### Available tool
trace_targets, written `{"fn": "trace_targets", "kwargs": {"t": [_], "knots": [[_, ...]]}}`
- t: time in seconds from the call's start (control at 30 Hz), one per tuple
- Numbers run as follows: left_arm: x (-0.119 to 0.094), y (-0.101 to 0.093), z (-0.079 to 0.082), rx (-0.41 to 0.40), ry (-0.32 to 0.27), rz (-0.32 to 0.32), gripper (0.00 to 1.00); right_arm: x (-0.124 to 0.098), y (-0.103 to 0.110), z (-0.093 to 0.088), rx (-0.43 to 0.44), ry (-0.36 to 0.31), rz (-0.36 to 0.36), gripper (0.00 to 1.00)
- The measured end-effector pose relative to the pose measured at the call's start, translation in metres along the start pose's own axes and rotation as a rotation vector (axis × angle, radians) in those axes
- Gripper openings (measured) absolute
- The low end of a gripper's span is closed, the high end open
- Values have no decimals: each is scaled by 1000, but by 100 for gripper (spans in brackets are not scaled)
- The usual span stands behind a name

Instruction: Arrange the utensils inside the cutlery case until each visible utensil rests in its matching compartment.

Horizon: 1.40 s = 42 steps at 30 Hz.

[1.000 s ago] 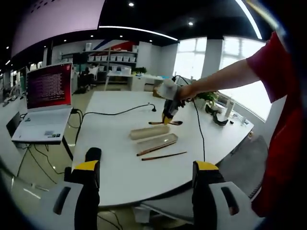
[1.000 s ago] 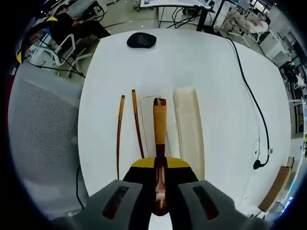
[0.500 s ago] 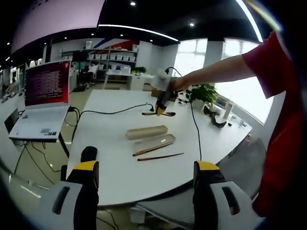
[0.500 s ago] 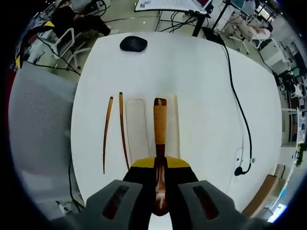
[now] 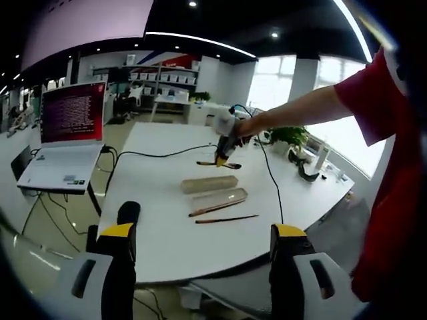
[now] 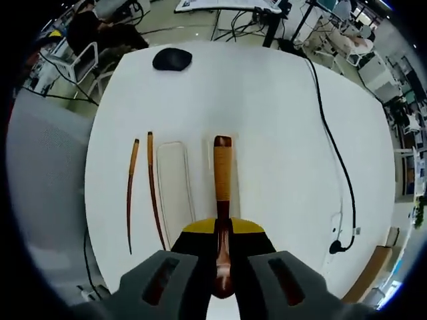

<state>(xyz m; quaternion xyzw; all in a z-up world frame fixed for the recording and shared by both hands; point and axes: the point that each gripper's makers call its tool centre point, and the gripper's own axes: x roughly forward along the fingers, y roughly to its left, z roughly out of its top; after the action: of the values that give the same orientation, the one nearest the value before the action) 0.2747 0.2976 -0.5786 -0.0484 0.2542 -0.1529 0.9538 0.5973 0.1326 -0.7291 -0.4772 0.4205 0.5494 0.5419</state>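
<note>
Clamped in the right gripper [image 6: 219, 241], wooden spoon [image 6: 221, 175] held above the open case tray [image 6: 172, 187] for lowering in, chopsticks [image 6: 152, 183] beside it; left gripper [image 5: 199, 250] wide open, idle.

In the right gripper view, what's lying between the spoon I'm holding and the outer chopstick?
In the right gripper view, between the spoon and the outer chopstick lie the open case tray and the second chopstick, which rests along the tray's edge.

Right claw [image 6: 221, 230] clamped on wooden utensil [image 6: 222, 175], arm outstretched; left claw [image 5: 200, 240] jaws apart, holding nothing.
</note>
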Motion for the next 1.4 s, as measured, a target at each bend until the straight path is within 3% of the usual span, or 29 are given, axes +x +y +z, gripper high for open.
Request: {"fn": "trace_targets", "kwargs": {"t": [0.27,0.43,0.57,0.63,0.87,1.4], "knots": [[3,-2,-3,43,26,13,84,27,-3,-4,7,-22,-1,2],[1,-2,-6,-73,10,-4,84,39,-1,-9,-38,1,4,2],[2,-2,-6,-49,24,1,84,47,1,-12,-34,0,7,2],[5,-3,-7,-18,37,7,84,53,2,-15,-85,18,-8,2],[8,-9,-8,39,57,16,83,66,2,-18,-44,20,8,3],[-5,0,-17,15,75,73,83,89,-16,-20,89,47,-3,3]]}}
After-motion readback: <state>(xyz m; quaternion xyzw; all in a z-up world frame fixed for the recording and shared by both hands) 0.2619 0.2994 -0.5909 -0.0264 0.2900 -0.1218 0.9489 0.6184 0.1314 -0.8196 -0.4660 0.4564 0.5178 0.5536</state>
